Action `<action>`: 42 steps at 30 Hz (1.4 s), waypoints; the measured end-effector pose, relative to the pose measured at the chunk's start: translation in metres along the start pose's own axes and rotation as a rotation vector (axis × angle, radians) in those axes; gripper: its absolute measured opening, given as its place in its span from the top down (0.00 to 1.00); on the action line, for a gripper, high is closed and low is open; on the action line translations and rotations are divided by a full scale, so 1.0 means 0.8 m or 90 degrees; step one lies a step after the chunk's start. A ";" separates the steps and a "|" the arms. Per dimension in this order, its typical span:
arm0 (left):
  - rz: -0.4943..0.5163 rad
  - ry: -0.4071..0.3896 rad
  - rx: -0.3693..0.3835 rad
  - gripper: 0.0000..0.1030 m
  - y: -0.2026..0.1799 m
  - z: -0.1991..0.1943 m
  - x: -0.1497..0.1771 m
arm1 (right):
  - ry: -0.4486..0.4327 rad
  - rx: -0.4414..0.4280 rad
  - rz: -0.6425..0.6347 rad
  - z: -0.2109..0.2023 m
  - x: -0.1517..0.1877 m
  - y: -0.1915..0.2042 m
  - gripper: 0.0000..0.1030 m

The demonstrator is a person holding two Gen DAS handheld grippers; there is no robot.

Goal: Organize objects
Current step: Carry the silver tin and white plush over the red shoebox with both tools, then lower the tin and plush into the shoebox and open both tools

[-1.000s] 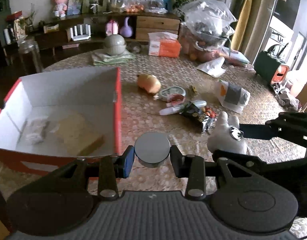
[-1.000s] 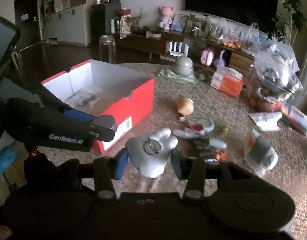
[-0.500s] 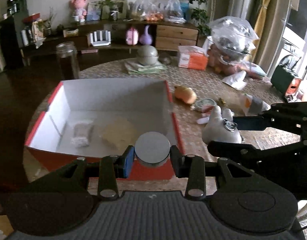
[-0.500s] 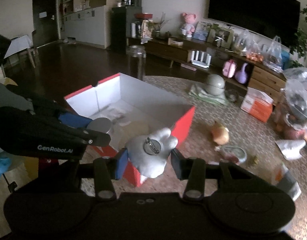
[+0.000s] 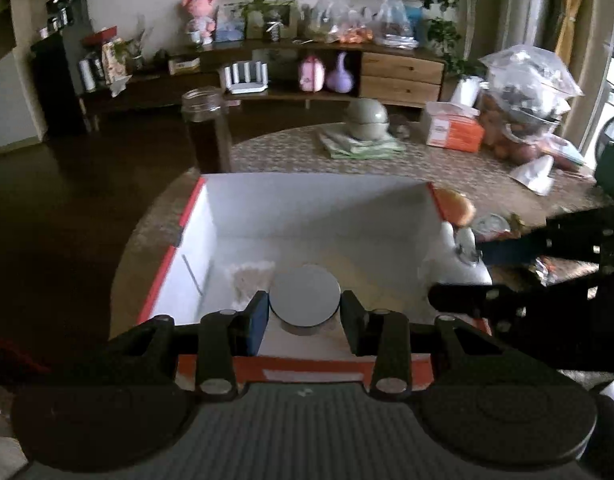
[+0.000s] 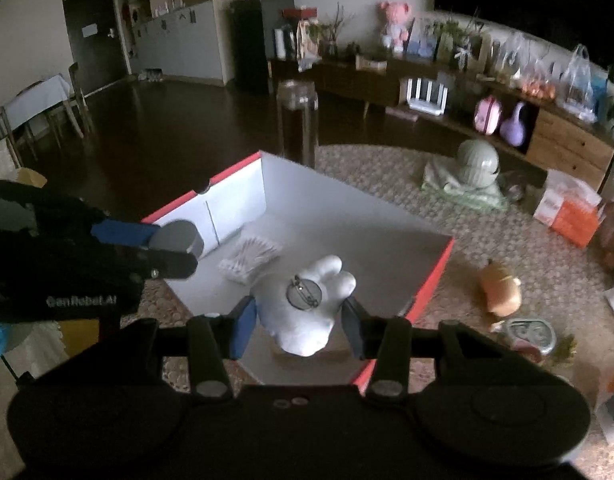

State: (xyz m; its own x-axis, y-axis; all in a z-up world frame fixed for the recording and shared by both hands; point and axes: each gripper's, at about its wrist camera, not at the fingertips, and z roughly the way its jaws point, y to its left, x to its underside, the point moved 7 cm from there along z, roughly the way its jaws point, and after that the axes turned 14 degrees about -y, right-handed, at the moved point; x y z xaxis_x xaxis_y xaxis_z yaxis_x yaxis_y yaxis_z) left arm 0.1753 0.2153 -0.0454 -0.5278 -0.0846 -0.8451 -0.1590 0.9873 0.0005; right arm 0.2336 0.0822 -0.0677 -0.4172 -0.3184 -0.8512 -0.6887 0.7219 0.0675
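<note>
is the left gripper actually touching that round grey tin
Touching. In the left wrist view the left gripper has both pads pressed against the sides of the round grey tin, holding it above the red box.

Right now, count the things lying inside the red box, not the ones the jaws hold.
2: a clear packet toward the red box's left side, and a flat tan piece on the floor beside it, mostly hidden by the held items. More may be hidden beneath them.
</note>
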 end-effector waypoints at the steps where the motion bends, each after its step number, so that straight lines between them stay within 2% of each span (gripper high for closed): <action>1: -0.006 0.005 -0.004 0.63 0.006 0.006 -0.002 | 0.005 0.002 -0.004 0.009 0.001 0.002 0.55; 6: -0.022 0.022 -0.016 0.63 0.024 0.045 -0.013 | 0.029 0.007 -0.013 0.052 0.005 0.005 0.55; 13: 0.002 0.060 -0.031 0.63 0.031 0.109 -0.010 | 0.061 -0.002 -0.017 0.092 0.020 0.009 0.55; 18: -0.021 0.107 -0.024 0.63 0.031 0.155 -0.001 | 0.079 -0.011 -0.021 0.112 0.028 0.011 0.55; 23: -0.004 0.146 -0.030 0.63 0.024 0.190 0.006 | 0.105 -0.013 -0.013 0.129 0.040 0.008 0.55; 28: -0.018 0.198 -0.019 0.63 0.015 0.221 0.012 | 0.127 -0.017 0.001 0.137 0.049 0.006 0.55; 32: -0.008 0.247 -0.036 0.63 0.013 0.241 0.026 | 0.133 -0.009 -0.001 0.139 0.049 0.004 0.53; 37: -0.030 0.273 -0.033 0.63 0.015 0.247 0.033 | 0.140 -0.002 0.011 0.141 0.046 0.000 0.50; 39: -0.036 0.275 -0.032 0.62 0.017 0.248 0.031 | 0.142 -0.001 0.014 0.141 0.046 -0.001 0.43; 41: -0.039 0.274 -0.031 0.58 0.016 0.247 0.030 | 0.138 0.001 0.017 0.139 0.044 -0.001 0.36; 42: -0.041 0.272 -0.035 0.52 0.017 0.248 0.029 | 0.133 0.001 0.017 0.137 0.042 -0.001 0.35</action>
State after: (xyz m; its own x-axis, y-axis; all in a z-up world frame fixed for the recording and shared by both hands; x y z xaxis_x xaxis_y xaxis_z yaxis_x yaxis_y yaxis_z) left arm 0.3261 0.2532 -0.1712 -0.8115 -0.2055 -0.5470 -0.2410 0.9705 -0.0070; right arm 0.2853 0.1384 -0.1537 -0.5493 -0.4199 -0.7225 -0.6748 0.7328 0.0872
